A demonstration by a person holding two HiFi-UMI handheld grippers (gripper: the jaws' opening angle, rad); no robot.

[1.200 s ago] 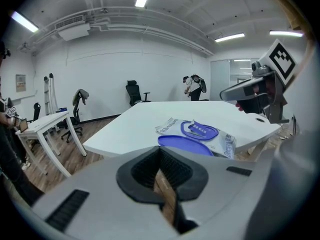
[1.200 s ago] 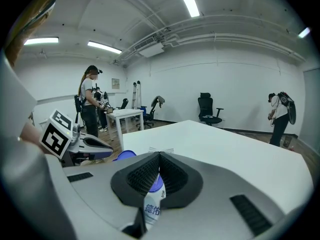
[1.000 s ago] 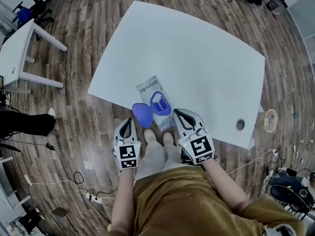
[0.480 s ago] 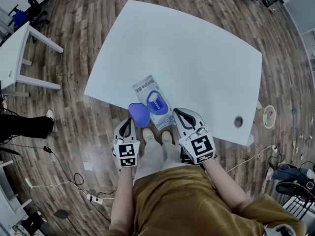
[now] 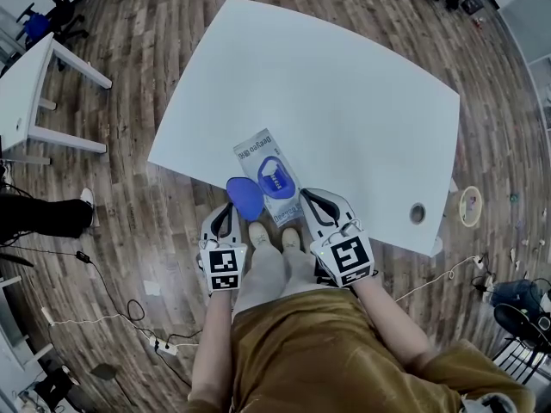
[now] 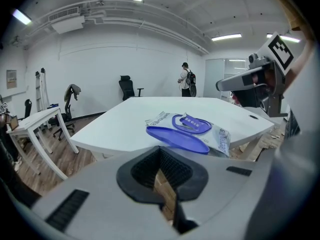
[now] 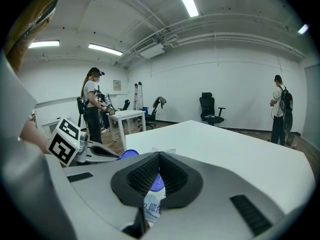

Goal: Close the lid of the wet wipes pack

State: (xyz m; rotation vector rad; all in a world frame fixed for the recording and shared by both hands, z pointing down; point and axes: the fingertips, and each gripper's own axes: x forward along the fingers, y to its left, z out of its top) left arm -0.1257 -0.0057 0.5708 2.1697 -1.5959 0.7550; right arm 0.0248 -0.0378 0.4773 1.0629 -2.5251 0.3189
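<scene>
The wet wipes pack (image 5: 266, 175) lies near the front edge of the white table (image 5: 344, 101). Its blue oval lid (image 5: 245, 197) is flipped open toward me and hangs over that edge. In the left gripper view the pack (image 6: 200, 128) and the lid (image 6: 177, 139) lie just ahead of the jaws. My left gripper (image 5: 225, 213) is shut and empty, just short of the lid. Right of the pack, at the table's edge, my right gripper (image 5: 312, 199) is shut and empty too. In the right gripper view the lid (image 7: 129, 154) shows to the left of the jaws.
A cable hole (image 5: 418, 214) sits in the table's near right corner. A second white table (image 5: 34, 84) stands at the left, with a person's legs (image 5: 43, 215) below it. Cables and a tape roll (image 5: 473, 209) lie on the wood floor. People and office chairs stand farther off.
Almost nothing: the head view has shifted a little, and both grippers stay shut at the table's near edge by the open lid.
</scene>
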